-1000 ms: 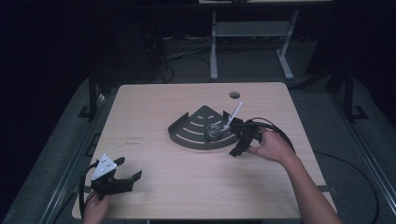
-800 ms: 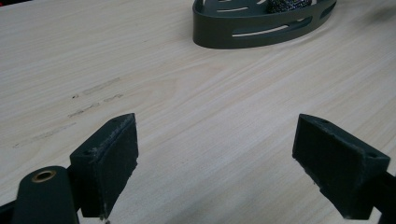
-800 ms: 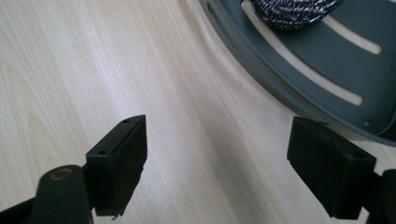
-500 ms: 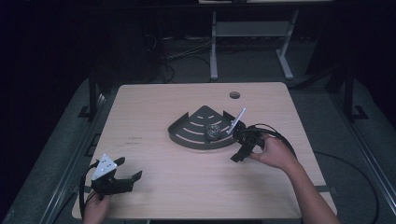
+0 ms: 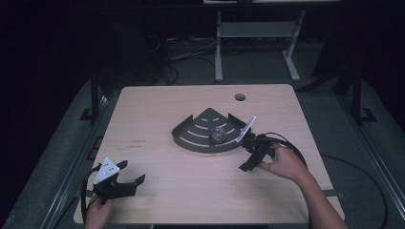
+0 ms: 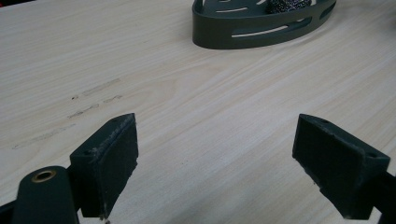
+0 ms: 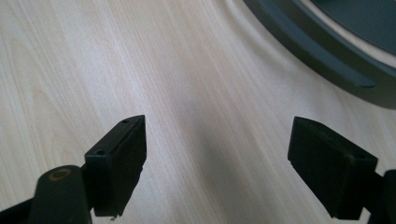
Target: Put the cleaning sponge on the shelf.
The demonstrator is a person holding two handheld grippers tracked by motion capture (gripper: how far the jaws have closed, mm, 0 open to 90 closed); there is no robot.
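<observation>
Two grippers: both on the light wooden table, well apart, one at each near corner region.
Tray: dark fan-shaped slotted tray sits mid-table, slightly right of centre, curved wall facing the near side.
Scrubber: dark wiry scrubber ball lies inside the tray, towards its right side.
Right gripper: right gripper just beside the tray's near right rim, not touching it as far as I can tell; jaws wide apart, nothing between them, bare wood under them in the right gripper view.
Scrubber vs. right jaws: ball is farther in and to the left of the jaws, apart from them, with the tray wall between.
Left gripper: left gripper at the near left, jaws spread wide and empty; tray far ahead and to its right.
Change: right gripper has drawn back from the ball and down towards the near side; ball stayed in the tray; left gripper unmoved.
Right hand: right hand low over the table, forearm coming in from the near right.
Left hand: left hand at the near edge.
</observation>
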